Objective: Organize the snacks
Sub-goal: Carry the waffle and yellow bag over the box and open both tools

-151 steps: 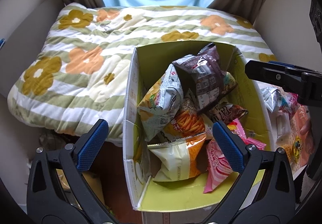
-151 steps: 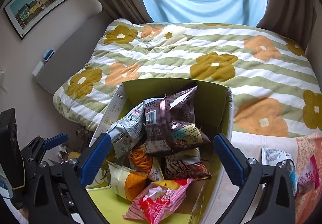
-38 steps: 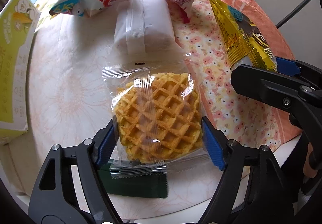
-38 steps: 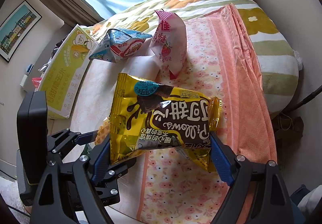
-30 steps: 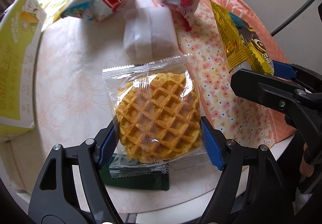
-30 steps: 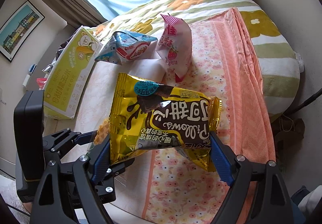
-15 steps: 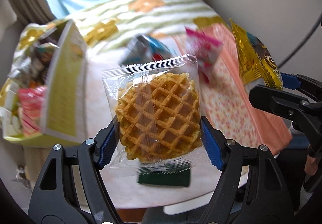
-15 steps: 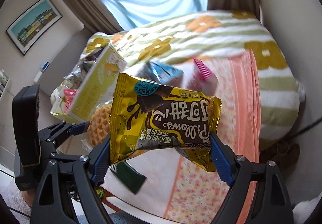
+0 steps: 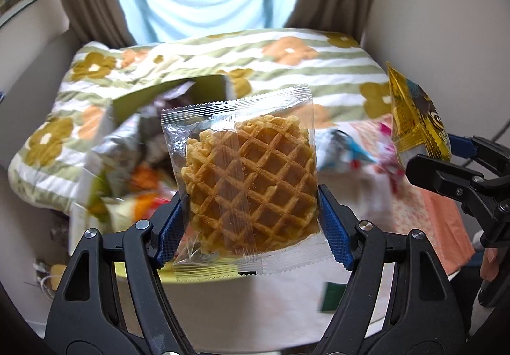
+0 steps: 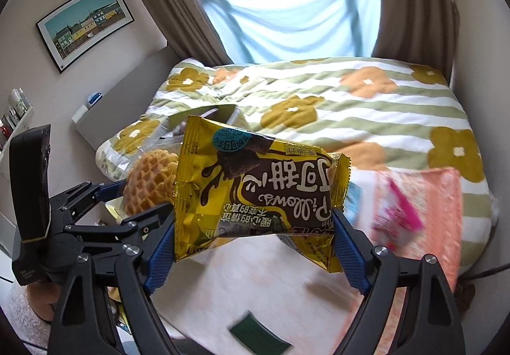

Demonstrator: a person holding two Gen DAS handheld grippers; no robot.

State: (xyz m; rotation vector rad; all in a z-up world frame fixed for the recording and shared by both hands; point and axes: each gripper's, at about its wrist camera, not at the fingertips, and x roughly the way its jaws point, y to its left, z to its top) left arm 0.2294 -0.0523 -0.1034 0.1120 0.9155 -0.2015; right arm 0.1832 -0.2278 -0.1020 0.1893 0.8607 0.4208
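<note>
Left wrist view: the left tongs (image 9: 250,221) are clamped on the waffle pack (image 9: 247,186), held up in the air in front of the box (image 9: 134,106). In the right wrist view the right tongs (image 10: 253,246) are clamped on the yellow bag (image 10: 255,192), also in the air.

The waffle pack is slippery plastic and pinched only at its sides, so it could slide out. The waffle could crack if squeezed hard. The yellow bag is puffy and could pop loose.

The box looks very full of bags (image 9: 127,144), so new snacks may not fit and could tumble off. The two tongs are close together and could bump on the way.

More snacks (image 9: 347,151) and a green packet (image 9: 331,296) lie on the counter (image 9: 255,307). The bed (image 9: 287,68) is behind.
</note>
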